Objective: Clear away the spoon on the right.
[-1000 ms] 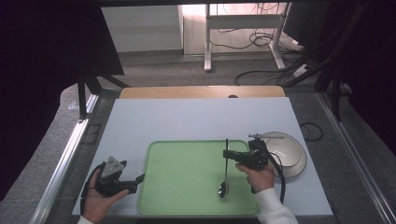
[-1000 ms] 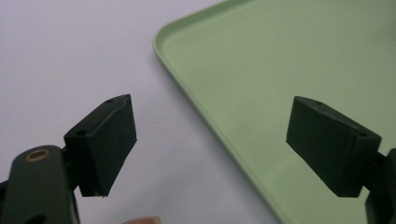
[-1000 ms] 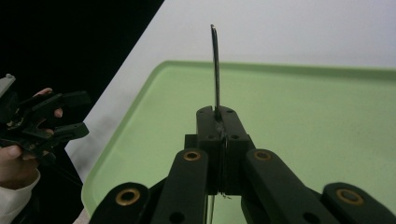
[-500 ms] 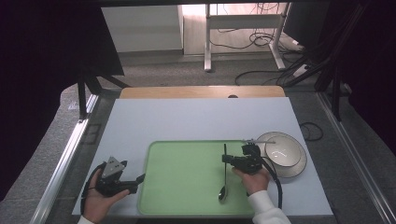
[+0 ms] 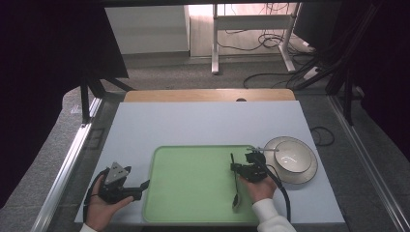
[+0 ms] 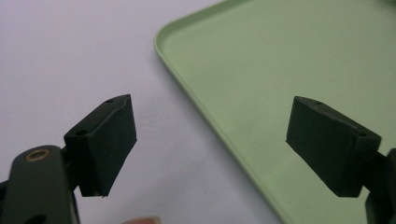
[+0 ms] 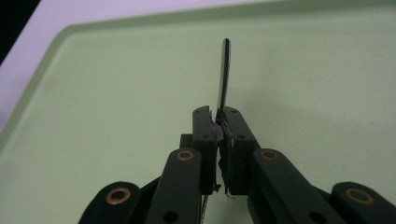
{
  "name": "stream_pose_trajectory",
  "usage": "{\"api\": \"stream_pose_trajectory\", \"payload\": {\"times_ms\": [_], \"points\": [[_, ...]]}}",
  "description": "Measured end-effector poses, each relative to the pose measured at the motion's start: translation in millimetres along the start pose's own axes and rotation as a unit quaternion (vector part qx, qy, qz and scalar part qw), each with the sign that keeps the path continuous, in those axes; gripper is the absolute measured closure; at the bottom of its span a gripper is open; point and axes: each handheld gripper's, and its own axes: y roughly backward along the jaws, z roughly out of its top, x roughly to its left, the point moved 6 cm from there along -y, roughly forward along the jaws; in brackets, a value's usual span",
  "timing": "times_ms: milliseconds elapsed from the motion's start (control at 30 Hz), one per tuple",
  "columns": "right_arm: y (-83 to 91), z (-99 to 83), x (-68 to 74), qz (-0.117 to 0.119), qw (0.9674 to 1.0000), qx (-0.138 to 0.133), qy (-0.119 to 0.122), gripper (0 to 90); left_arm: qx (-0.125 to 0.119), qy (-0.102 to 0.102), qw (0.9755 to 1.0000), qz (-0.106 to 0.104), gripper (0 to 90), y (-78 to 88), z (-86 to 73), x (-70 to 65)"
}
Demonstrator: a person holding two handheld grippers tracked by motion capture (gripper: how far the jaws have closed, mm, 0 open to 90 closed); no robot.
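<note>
Your right tongs [image 7: 220, 122] are clamped on the spoon [image 5: 234, 186], which is over the green tray [image 5: 193, 188], long axis running front-to-back, bowl end nearest you. Left tongs [image 6: 210, 144] gape empty at the tray's left edge.

The tray [image 5: 193, 183] is pale green, the spoon [image 5: 235, 186] dark, the bowl [image 5: 290, 159] off-white with a darker rim, the table [image 5: 203, 123] light grey.
</note>
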Motion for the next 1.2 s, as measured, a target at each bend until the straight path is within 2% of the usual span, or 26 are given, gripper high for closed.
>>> {"api": "stream_pose_trajectory", "payload": {"times_ms": [67, 267, 600, 633, 667, 700, 733, 767, 800, 833, 900, 1000, 1067, 1133, 1200], "points": [[-2.1, -1.7, -2.9, -0.012, 0.9999, 0.005, -0.002, 84.2, -0.002, 0.001, 1.0000, 0.000, 15.7, 0.0, 0.1, -0.5], [-4.7, -2.4, -6.4, -0.027, 0.9996, 0.002, -0.005, 82.1, 0.000, 0.000, 1.0000, -0.001, 15.7, 0.8, 0.2, -0.3], [-4.1, -1.0, -4.2, -0.048, 0.9987, 0.001, 0.016, 74.6, -0.001, 0.002, 1.0000, -0.001, 15.7, 0.4, 0.2, -0.3], [-3.6, -0.6, -3.5, -0.054, 0.9983, 0.004, 0.023, 70.7, -0.001, 0.002, 1.0000, 0.000, 15.7, 0.5, 0.2, -0.3], [-3.6, -0.6, -3.5, -0.054, 0.9983, 0.004, 0.023, 70.7, -0.001, 0.002, 1.0000, 0.000, 15.6, 0.5, 0.2, -0.3], [-2.6, 0.2, -3.0, -0.061, 0.9978, 0.006, 0.026, 62.6, -0.001, 0.002, 1.0000, 0.000, 15.7, 0.6, 0.3, -0.5], [-2.4, 0.5, -2.8, -0.062, 0.9977, 0.006, 0.027, 59.1, -0.001, 0.001, 1.0000, 0.000, 15.7, 0.9, 0.4, -0.5], [-2.4, 0.5, -2.8, -0.062, 0.9977, 0.006, 0.027, 59.1, -0.001, 0.001, 1.0000, 0.000, 15.7, 0.9, 0.4, -0.5], [-1.7, 1.9, -2.6, -0.073, 0.9967, 0.010, 0.035, 48.5, -0.001, 0.000, 1.0000, 0.000, 15.7, 1.0, 0.6, -0.5], [-1.7, 1.9, -2.6, -0.073, 0.9967, 0.010, 0.035, 48.5, -0.001, 0.000, 1.0000, 0.000, 15.7, 1.2, 0.8, -0.4], [-1.3, 3.7, -1.7, -0.081, 0.9957, 0.020, 0.041, 42.6, -0.002, 0.000, 1.0000, 0.001, 15.6, 1.8, 1.4, -0.4], [-0.5, 6.7, 1.1, -0.073, 0.9951, 0.028, 0.060, 39.4, -0.004, 0.000, 1.0000, 0.001, 15.6, 2.7, 1.5, -0.1], [0.3, 8.9, 4.0, -0.058, 0.9952, 0.030, 0.072, 36.9, -0.005, 0.000, 1.0000, 0.001, 15.6, 2.9, 1.5, 0.2], [0.7, 9.6, 4.4, -0.057, 0.9947, 0.034, 0.078, 36.0, -0.005, 0.001, 1.0000, 0.001, 15.7, 3.0, 1.6, 0.5], [-0.5, 10.1, 4.6, -0.049, 0.9936, 0.048, 0.090, 33.6, -0.006, 0.001, 1.0000, 0.001, 15.7, 3.2, 1.6, 0.6]]}}
